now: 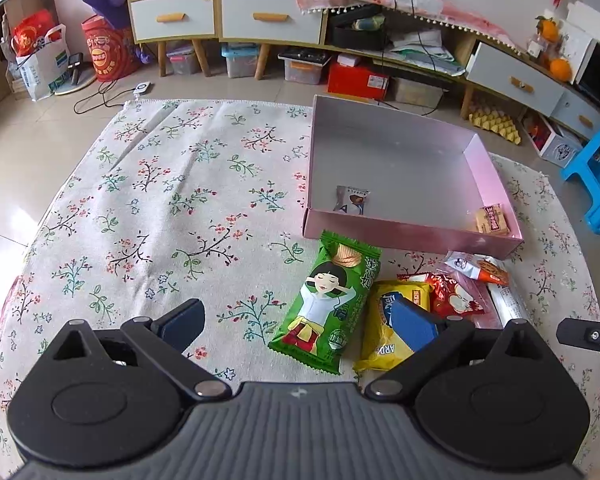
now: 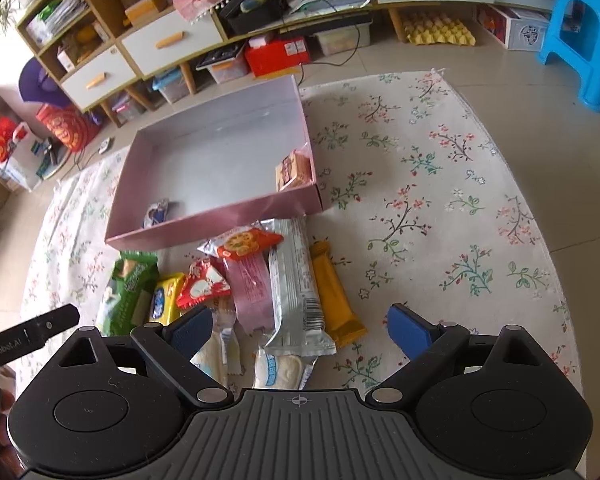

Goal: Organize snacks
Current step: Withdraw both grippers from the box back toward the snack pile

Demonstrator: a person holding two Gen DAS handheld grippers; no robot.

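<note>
Left wrist view: left gripper (image 1: 300, 322) wide, nothing held, over green chip pack (image 1: 326, 304). Right gripper (image 2: 300, 330) wide, unloaded, above silver wrapper (image 2: 298, 286). Pink box (image 2: 216, 222) w/ 2 snacks inside.

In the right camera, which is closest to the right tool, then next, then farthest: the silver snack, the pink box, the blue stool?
1. Silver snack, between the open right tool tips.
2. Pink box, beyond the snack pile.
3. Blue stool, far right on the floor.

A floral cloth (image 1: 172, 200) (flat on the floor) carries a pink box (image 1: 404, 236) and loose snack packets (image 2: 260, 280).
</note>
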